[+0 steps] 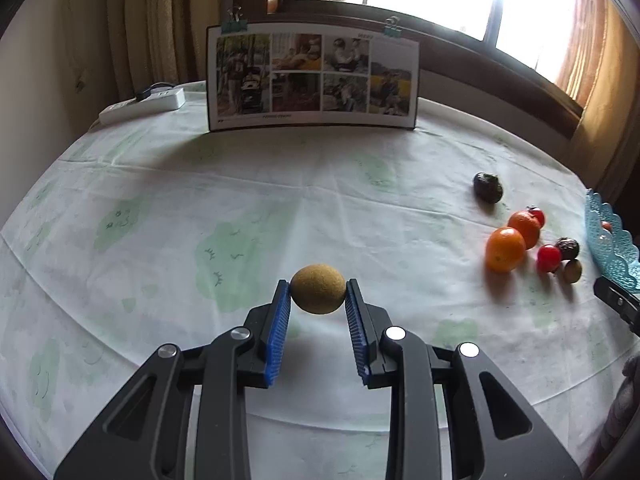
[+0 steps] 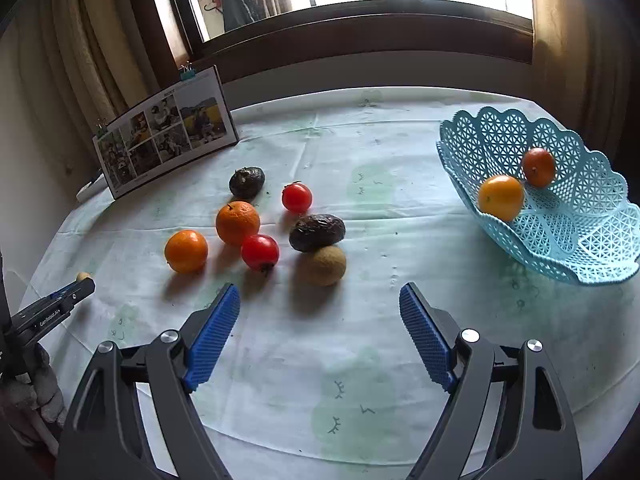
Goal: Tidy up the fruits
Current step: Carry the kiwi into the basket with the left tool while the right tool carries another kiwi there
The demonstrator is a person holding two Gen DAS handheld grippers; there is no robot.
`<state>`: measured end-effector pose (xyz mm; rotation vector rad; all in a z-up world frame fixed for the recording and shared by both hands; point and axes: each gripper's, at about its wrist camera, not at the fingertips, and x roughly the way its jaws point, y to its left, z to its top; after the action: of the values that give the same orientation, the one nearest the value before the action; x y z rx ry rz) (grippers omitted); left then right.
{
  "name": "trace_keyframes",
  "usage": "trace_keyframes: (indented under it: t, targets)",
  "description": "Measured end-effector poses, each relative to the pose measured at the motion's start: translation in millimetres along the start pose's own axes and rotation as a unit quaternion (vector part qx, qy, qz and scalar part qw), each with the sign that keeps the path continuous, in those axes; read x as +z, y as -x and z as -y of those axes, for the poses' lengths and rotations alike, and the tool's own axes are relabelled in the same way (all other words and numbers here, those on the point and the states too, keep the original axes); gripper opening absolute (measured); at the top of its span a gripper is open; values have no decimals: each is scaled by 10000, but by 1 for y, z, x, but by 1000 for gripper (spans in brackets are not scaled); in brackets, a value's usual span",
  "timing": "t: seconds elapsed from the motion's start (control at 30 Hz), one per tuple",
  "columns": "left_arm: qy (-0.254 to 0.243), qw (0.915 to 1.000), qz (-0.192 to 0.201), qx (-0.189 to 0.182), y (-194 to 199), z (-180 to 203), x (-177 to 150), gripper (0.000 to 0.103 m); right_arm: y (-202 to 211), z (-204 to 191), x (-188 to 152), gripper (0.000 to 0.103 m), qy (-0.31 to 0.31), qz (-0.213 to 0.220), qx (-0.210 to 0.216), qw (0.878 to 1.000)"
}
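Note:
My left gripper (image 1: 318,285) is shut on a brown kiwi (image 1: 318,289), blue pads pressing both its sides, low over the tablecloth. From the right wrist view that gripper (image 2: 82,284) enters at the left edge. My right gripper (image 2: 319,292) stands open just short of a fruit cluster: two oranges (image 2: 186,251) (image 2: 237,222), two tomatoes (image 2: 297,197) (image 2: 260,252), two dark wrinkled fruits (image 2: 247,181) (image 2: 317,232) and a second kiwi (image 2: 322,266), nearest the jaws. The blue lattice basket (image 2: 580,248) at right holds an orange (image 2: 501,197) and a reddish-brown fruit (image 2: 539,167).
A clipped photo board (image 1: 312,80) stands at the back of the round table, with a white power strip (image 1: 144,104) to its left. A window and curtains are behind. The green-patterned cloth (image 1: 200,200) covers the table. A gloved hand (image 2: 36,392) holds the left gripper.

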<state>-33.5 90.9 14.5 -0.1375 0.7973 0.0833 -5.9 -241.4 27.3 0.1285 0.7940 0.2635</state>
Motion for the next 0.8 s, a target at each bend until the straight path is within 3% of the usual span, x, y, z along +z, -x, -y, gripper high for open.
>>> trace_keyframes:
  t: [0.13,0.2,0.3,0.47,0.6,0.8]
  targets:
    - [0,10000,-45,-83,-2,0,-1,29,-10,-4,6,74,91,-113,-13,9999]
    - [17,9999,-36,-109,-1,-1,-1,29,-20,-4,10,59,100,-246,3,9996]
    - [10,9999,-27,-123,0,0,-2,29,-38,3,15,45,-36,-468,46,9989]
    - [-15,9999,-23,-123,0,1,-2,29,-48,11,18,28,-224,-577,155,9980]
    - [-30,9999,-54,-151,1,3,0,29,-37,13,15,28,-301,-444,258,9982]
    - [-213,9996,38,-205,9,20,9,29,-5,17,21,28,-287,83,213,9993]
